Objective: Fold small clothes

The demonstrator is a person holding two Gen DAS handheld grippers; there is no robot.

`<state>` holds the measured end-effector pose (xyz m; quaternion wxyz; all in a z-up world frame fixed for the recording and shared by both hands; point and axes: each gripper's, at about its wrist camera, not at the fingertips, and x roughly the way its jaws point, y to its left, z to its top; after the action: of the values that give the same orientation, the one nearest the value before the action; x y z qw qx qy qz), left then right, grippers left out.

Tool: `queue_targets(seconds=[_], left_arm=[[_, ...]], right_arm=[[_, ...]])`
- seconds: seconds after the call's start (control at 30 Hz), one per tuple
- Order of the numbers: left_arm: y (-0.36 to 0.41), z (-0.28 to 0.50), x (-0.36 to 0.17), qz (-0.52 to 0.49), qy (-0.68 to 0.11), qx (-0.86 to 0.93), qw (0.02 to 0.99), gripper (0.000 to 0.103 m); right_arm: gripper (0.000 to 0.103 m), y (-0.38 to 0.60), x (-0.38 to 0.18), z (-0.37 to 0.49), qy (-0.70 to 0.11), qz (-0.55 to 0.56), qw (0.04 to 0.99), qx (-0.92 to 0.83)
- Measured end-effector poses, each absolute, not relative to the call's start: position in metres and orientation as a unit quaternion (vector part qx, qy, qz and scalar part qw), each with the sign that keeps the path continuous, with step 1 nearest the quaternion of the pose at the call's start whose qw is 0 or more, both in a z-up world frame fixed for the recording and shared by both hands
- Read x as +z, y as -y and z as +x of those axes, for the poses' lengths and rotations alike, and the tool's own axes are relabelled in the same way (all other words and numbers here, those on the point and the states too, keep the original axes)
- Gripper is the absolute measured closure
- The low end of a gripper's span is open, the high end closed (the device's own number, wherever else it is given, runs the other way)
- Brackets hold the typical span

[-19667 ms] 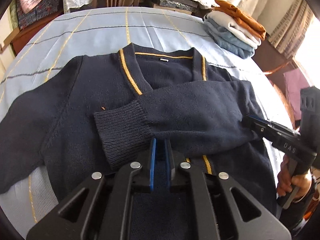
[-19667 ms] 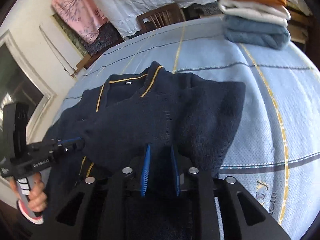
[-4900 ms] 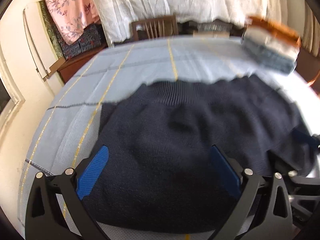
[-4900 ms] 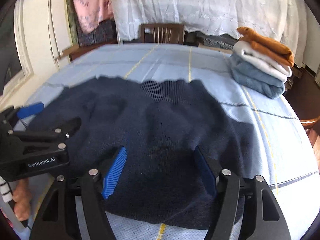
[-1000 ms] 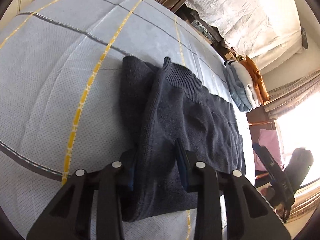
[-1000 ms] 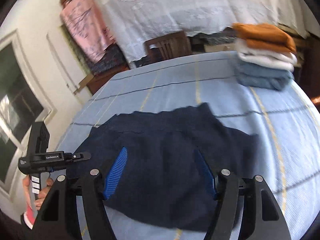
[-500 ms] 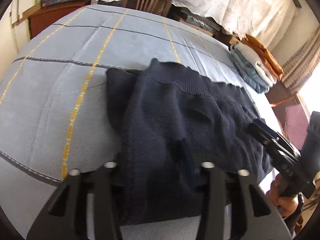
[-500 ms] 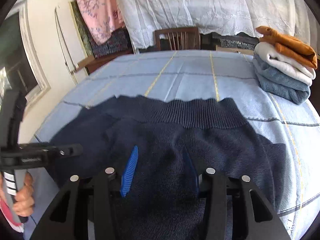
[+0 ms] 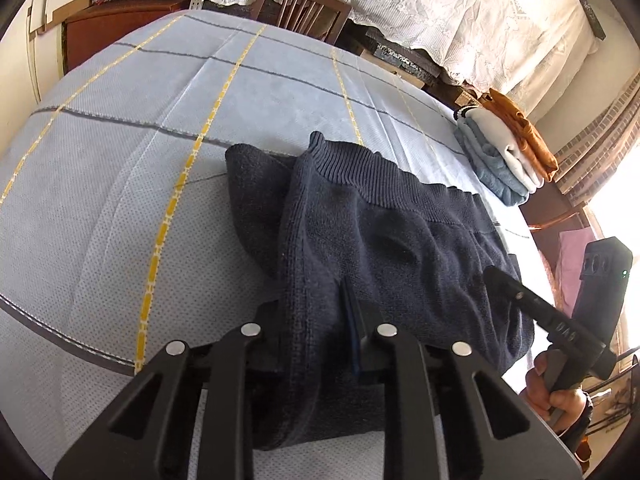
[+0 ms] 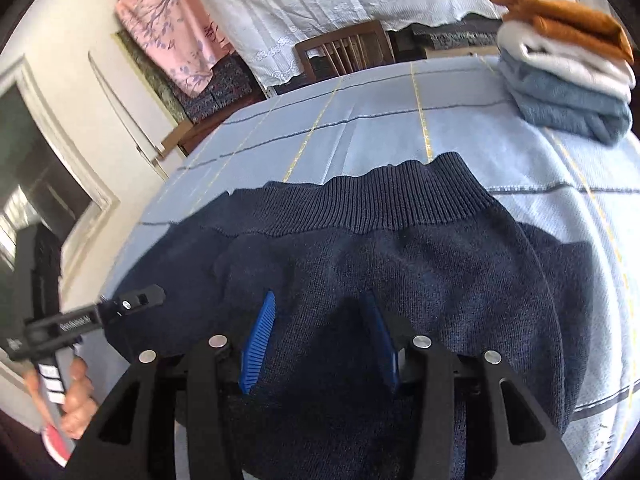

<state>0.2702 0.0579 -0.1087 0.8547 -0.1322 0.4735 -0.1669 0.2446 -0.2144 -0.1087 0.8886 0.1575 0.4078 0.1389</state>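
The light-blue tablecloth with yellow and grey stripes (image 9: 168,128) stretches ahead of both jaws. On it, directly under and ahead of them, lies the folded navy knitted sweater (image 10: 400,264), its long axis running crosswise to the jaws, ribbed hem farthest away. The stack of folded orange, white and blue garments (image 10: 568,76) sits beyond, to the right. The left gripper (image 9: 316,320) is clamped on the sweater's near left edge; the right gripper (image 10: 320,336) has its jaws partly apart, straddling a raised ridge of knit near the right side.
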Motion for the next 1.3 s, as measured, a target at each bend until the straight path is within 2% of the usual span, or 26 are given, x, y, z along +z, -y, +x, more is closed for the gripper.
queue_targets(seconds=[0.3,0.63,1.27,1.3], left_arm=[[-0.054,0.266,-0.1,-0.139,-0.464,-0.161,0.86,0.084],[-0.01,0.257,-0.073,-0.04,-0.452,-0.138,0.88,0.084],[0.087,0.241,-0.049,0.065,-0.423,-0.148,0.892,0.084],[0.092,0.24,-0.049,0.069,-0.421,-0.151,0.892,0.09]], right_arm=[[0.055,0.219,-0.112,0.247,-0.413,0.177,0.883,0.139],[0.055,0.236,-0.114,0.249,-0.417,0.233,0.864,0.155],[0.055,0.267,-0.106,0.247,-0.401,0.317,0.842,0.173],[0.055,0.268,-0.106,0.246,-0.4,0.321,0.84,0.175]])
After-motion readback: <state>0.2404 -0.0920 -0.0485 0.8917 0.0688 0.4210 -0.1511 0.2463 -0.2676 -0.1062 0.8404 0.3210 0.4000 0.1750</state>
